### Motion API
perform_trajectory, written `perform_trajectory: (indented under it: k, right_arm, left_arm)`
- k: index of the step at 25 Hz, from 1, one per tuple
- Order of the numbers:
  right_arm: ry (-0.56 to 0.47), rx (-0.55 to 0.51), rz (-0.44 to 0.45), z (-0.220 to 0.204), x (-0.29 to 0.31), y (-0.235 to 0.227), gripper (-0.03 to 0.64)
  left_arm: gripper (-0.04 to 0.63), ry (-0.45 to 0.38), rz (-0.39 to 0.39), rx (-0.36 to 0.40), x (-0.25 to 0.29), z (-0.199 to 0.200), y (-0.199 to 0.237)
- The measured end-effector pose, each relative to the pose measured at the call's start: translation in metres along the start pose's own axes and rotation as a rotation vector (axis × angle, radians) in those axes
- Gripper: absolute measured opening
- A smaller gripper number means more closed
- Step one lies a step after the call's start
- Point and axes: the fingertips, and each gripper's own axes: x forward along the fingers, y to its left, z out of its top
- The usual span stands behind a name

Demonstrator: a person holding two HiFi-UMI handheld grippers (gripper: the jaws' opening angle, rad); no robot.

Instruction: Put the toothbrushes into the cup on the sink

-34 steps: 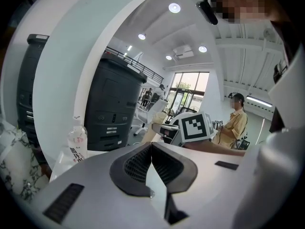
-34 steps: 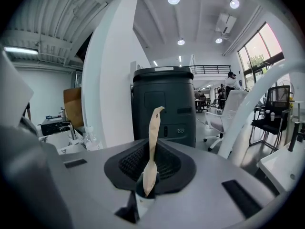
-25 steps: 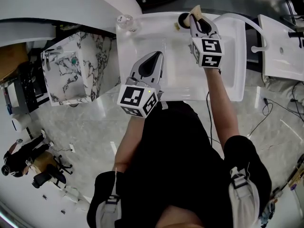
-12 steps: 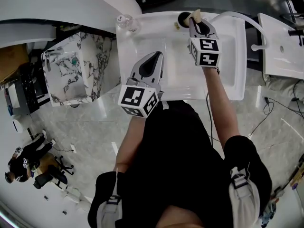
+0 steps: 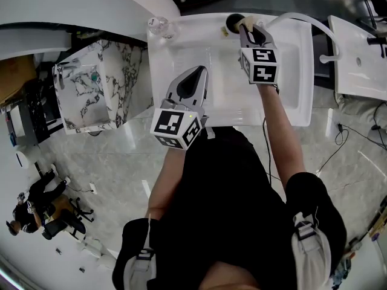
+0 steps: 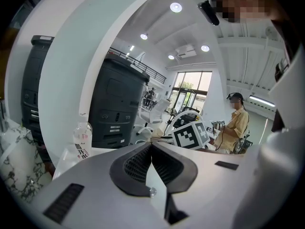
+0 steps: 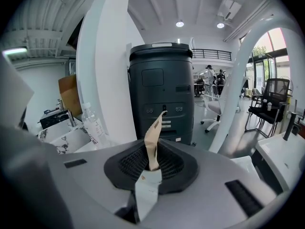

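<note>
Toothbrush [image 7: 154,130] clamped upright in the right gripper [image 7: 151,160]; left gripper [image 6: 151,157] closed, empty.

A bottle [image 5: 158,25] stands at the sink's [image 5: 181,59] back-left corner. The cup [image 5: 233,22] sits further right on the back rim, with the toothbrush [image 5: 247,22] in the right tongs [image 5: 249,30] just beside it.

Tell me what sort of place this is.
Probably an open-plan office or lab used for testing, not a bathroom: a freestanding white sink, a second basin beside it, a dark copier-like machine and office chairs.

Toothbrush [image 7: 154,130] base inside right gripper [image 5: 246,27]
</note>
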Motion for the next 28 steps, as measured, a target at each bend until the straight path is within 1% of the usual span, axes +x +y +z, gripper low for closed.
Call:
perform_trajectory:
  k: [6,10,17,28]
  right_arm:
    - [-0.002,0.003,0.007,-0.001,-0.002,-0.002,0.057]
    - [-0.001,0.007,0.007,-0.002,-0.006,-0.005,0.072]
    - [-0.009,0.009,0.004,0.000,-0.014,-0.009,0.074]
    - [-0.032,0.000,-0.005,0.001,-0.036,-0.004,0.074]
  left_arm:
    - [0.014,0.000,-0.005,0.006,0.000,-0.001,-0.004]
    - [0.015,-0.002,-0.008,0.010,0.000,-0.001,-0.007]
    - [0.014,-0.014,-0.010,0.018,-0.003,0.002,-0.013]
    - [0.014,-0.042,-0.032,0.040,-0.016,0.004,-0.023]
